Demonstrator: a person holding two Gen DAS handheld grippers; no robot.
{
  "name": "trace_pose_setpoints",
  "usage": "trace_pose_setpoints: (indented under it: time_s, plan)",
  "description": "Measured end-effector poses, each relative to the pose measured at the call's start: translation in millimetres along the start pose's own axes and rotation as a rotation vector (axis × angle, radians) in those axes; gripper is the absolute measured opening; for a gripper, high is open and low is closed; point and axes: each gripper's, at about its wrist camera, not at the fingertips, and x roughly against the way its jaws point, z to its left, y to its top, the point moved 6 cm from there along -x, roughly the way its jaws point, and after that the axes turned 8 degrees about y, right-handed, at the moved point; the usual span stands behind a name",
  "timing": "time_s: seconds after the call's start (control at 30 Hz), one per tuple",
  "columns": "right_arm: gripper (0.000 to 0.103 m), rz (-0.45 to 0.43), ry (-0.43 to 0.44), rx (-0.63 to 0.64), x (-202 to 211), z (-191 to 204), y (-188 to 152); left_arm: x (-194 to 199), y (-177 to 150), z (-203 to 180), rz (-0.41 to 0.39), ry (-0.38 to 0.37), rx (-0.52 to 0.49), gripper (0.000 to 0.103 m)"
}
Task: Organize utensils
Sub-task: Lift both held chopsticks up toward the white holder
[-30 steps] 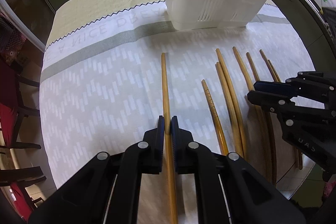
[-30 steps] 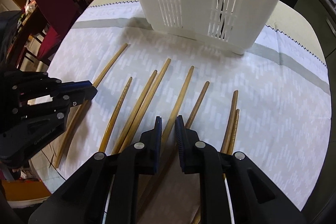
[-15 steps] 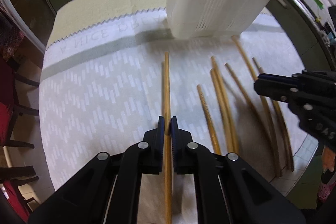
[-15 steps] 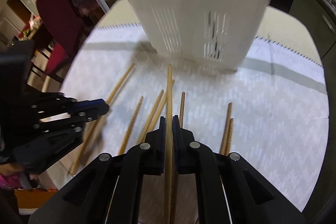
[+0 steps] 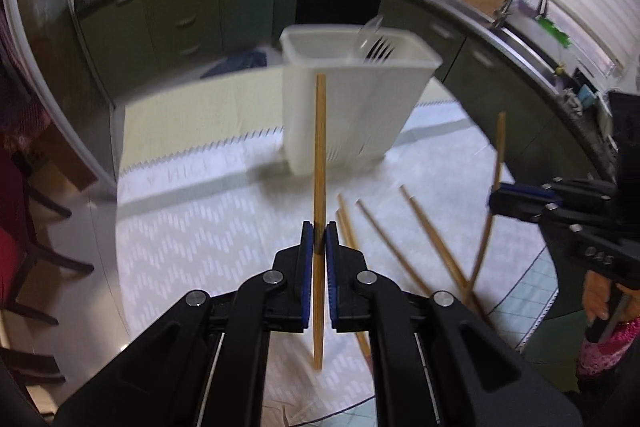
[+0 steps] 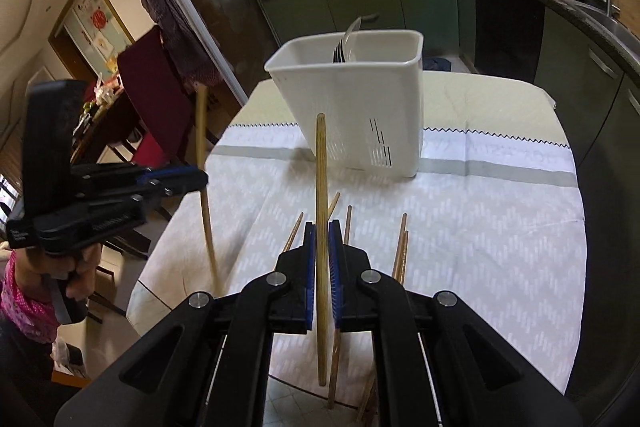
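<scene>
The counter (image 6: 500, 227) is cut off at its near edge. A blurred white caddy (image 5: 352, 107) stands at its far edge. My left hand-held gripper (image 5: 319, 247) and right hand-held gripper (image 6: 322, 247) each pinch one upright wooden chopstick (image 5: 320, 155) (image 6: 321, 179); loose chopsticks (image 5: 424, 231) lie partly hidden.

Ahead of both claws stands the white bin (image 6: 360, 107), forks (image 6: 344, 47) filling its far side; the near side gapes open. Loose chopsticks (image 6: 402, 247) clutter the cloth (image 6: 480, 227) below.
</scene>
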Motion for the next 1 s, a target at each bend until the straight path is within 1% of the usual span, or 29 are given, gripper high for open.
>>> trace_pose_setpoints:
  time_s: [0.13,0.27,0.4,0.57,0.67,0.87,1.0]
  plan:
    - [0.007,-0.022,0.014,0.003,10.0,1.2,-0.6,18.4,8.1,-9.2,-0.032,-0.009,-0.008,0.006]
    - [0.007,-0.055,0.029,0.012,22.6,6.2,5.0,26.6,14.7,-16.1,-0.05,-0.017,-0.014,0.006]
    - [0.007,-0.094,0.031,0.027,40.0,12.7,17.7,33.6,22.8,-20.3,-0.059,-0.033,-0.015,0.006]
    - [0.007,-0.145,0.019,0.057,64.7,23.1,42.5,46.9,39.5,-24.1,-0.088,-0.041,-0.022,0.006]
    - [0.007,-0.178,0.007,0.071,82.1,27.6,60.2,61.8,57.7,-24.3,-0.117,-0.046,-0.022,0.006]
    - [0.007,-0.255,-0.02,0.089,122.8,34.3,99.3,100.0,106.4,-21.6,-0.215,-0.023,-0.015,0.006]
    - [0.007,-0.292,-0.023,0.092,147.2,35.6,122.8,121.6,138.0,-20.1,-0.267,-0.025,-0.01,0.006]
